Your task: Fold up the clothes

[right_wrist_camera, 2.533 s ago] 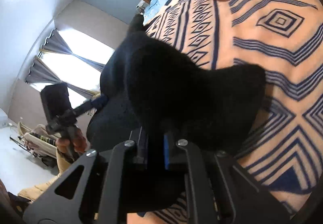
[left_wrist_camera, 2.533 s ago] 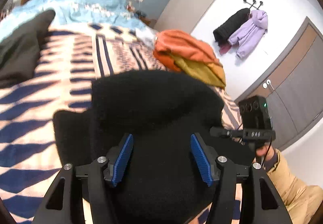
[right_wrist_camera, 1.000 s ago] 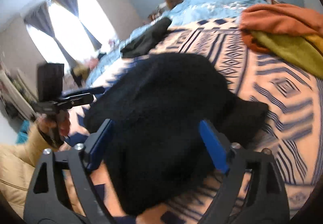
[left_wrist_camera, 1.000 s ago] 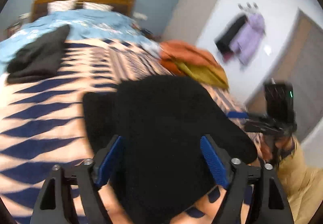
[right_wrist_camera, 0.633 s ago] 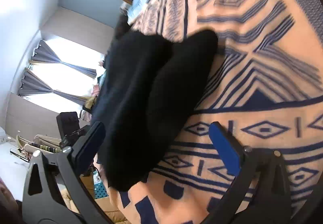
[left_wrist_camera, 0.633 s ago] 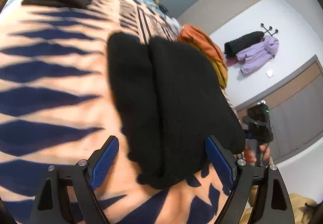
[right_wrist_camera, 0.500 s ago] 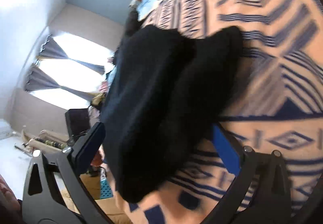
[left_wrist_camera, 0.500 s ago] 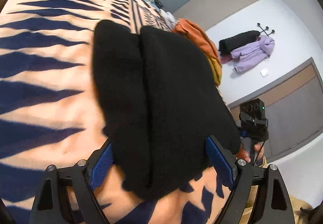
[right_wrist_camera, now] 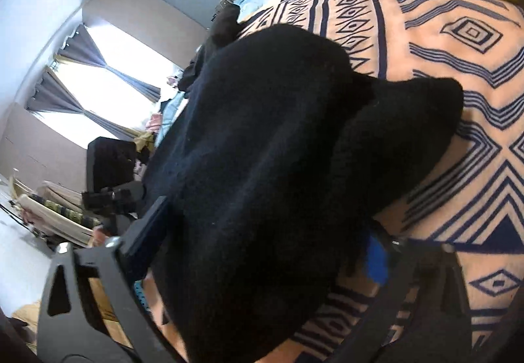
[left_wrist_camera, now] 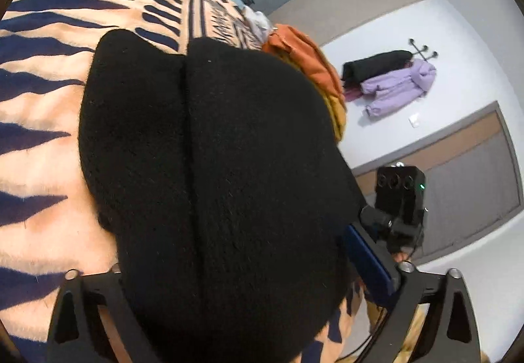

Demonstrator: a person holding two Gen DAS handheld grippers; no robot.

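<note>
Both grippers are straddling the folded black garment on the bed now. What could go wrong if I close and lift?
The black garment is bulky, and the closing jaws span its whole folded stack, so they may slip or catch only some layers. Its smaller flap lies loose on the patterned blanket and could fall open.

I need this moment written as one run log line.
stage: folding | item: black garment folded, on patterned blanket | left tool: closing around garment | right tool: closing around garment
</note>
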